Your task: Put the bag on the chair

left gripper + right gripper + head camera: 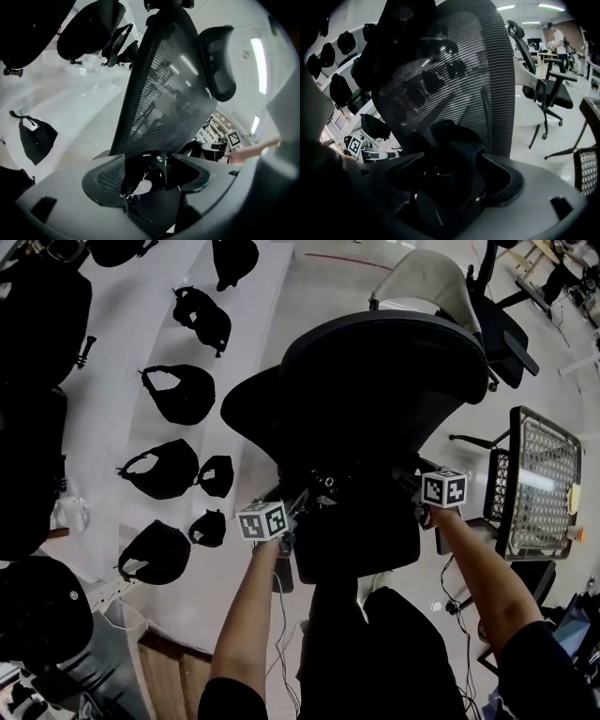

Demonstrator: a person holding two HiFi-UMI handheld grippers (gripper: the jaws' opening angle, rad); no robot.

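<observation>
A black mesh office chair (375, 371) fills the middle of the head view, its tall back (164, 79) rising ahead of both grippers. The black bag (361, 531) rests low against that back. The left gripper view shows its top and a white fuzzy charm (143, 186). My left gripper (296, 504) is at the bag's left side and my right gripper (411, 486) at its right. Both stand open, jaws spread wide. The bag's dark fabric (450, 154) lies between the jaws of each, left gripper (150, 180) and right gripper (452, 183), with no pad pressing on it.
Several other black bags (178, 390) lie on a white surface to the left. A second office chair (487, 324) stands behind at the upper right. A wire-mesh frame (539, 484) is close on the right. Cables trail over the floor near my feet.
</observation>
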